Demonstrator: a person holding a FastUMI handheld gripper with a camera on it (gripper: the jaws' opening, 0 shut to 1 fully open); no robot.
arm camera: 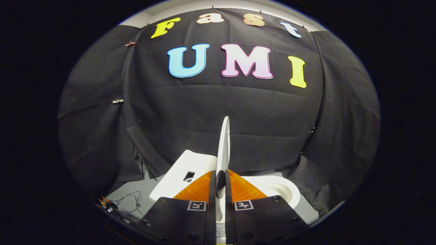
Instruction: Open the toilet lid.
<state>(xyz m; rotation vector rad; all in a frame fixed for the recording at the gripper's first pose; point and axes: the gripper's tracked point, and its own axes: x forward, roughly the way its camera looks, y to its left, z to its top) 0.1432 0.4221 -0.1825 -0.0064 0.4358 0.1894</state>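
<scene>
No readable text; only square coded markers (197,205) on the gripper (220,179), fingers clamping the toilet lid (223,146).

Creased black cloth wall (218,102) behind, grey floor (136,190) with loose cables (131,200) below.

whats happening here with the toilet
A hand-held claw is clamped on the edge of the toilet lid, both fingers pressing on it. The lid stands raised on edge, rising up beyond the fingers. To one side sits the tank, to the other the open bowl.
</scene>
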